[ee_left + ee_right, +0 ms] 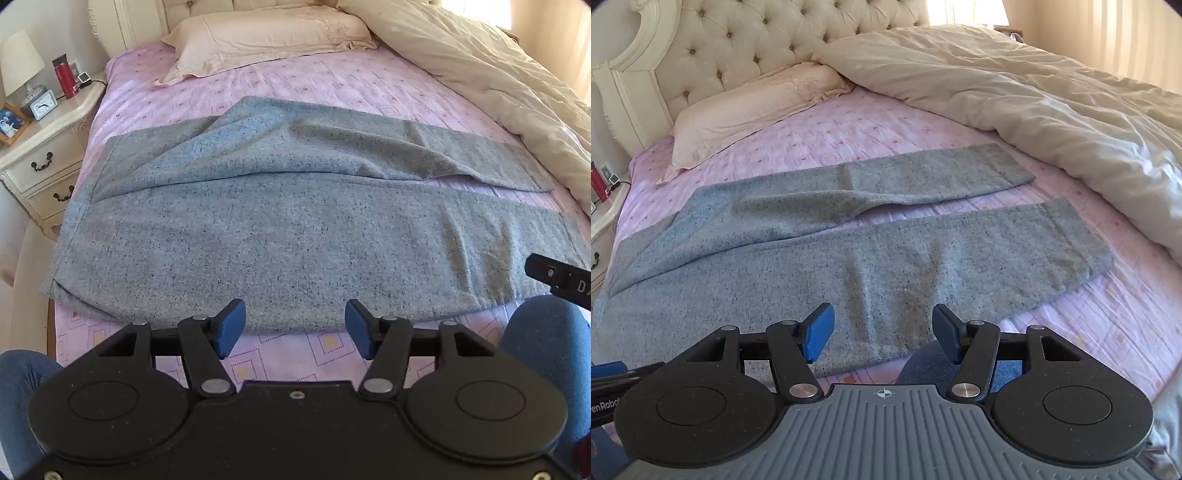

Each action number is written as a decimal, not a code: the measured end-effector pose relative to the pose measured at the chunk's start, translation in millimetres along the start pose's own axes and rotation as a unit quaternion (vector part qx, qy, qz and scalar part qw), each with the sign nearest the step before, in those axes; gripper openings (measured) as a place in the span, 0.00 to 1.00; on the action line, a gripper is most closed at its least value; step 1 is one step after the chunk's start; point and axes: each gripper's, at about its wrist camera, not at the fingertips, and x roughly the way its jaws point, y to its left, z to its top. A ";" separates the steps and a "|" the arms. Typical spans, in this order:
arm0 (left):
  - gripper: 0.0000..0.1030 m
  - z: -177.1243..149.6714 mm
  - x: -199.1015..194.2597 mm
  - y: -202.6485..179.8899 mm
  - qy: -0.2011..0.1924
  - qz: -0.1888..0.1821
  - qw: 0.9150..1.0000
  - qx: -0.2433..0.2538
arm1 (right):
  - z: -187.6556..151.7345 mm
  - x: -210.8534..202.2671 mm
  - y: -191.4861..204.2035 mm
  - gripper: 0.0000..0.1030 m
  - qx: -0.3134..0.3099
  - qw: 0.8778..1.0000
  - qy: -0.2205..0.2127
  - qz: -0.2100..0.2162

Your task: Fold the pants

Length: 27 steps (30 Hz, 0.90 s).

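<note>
Grey speckled pants [280, 229] lie spread flat across the pink patterned bed sheet [332, 81], waist to the left, both legs running right. In the right wrist view the pants [849, 266] show two separate legs, with the far leg slightly rumpled. My left gripper [295, 328] hovers open over the near edge of the pants, nothing between its blue pads. My right gripper [882, 332] is also open above the near leg's edge, holding nothing. A bit of the right gripper [554, 277] shows at the right edge of the left wrist view.
A cream pillow [266, 40] lies at the head and a cream duvet [1034, 99] is bunched along the right side. A white nightstand [48, 147] at left carries a lamp, clock and red bottle [65, 79]. The person's knees in blue jeans [543, 339] rest on the near bed edge.
</note>
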 end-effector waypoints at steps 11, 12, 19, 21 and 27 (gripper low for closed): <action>0.60 -5.2 -1.4 -3.8 0.005 -0.002 1.000 -0.002 | -6.1 1.5 5.6 0.56 -0.003 1.000 -0.002 0.017; 0.60 -5.2 -0.7 -3.9 0.006 -0.002 1.000 -0.002 | -6.1 1.6 6.0 0.56 -0.001 1.000 -0.002 0.020; 0.60 -6.8 1.1 -5.0 0.011 -0.003 1.000 -0.004 | -8.3 6.5 -2.3 0.56 0.030 0.999 0.002 0.035; 0.60 -7.7 1.0 -6.0 0.010 -0.002 1.000 -0.002 | -10.0 5.9 -1.5 0.56 0.029 0.999 0.000 0.035; 0.60 -7.9 0.2 -6.8 0.009 0.000 1.000 -0.003 | -10.7 5.5 2.3 0.56 0.015 0.999 -0.005 0.029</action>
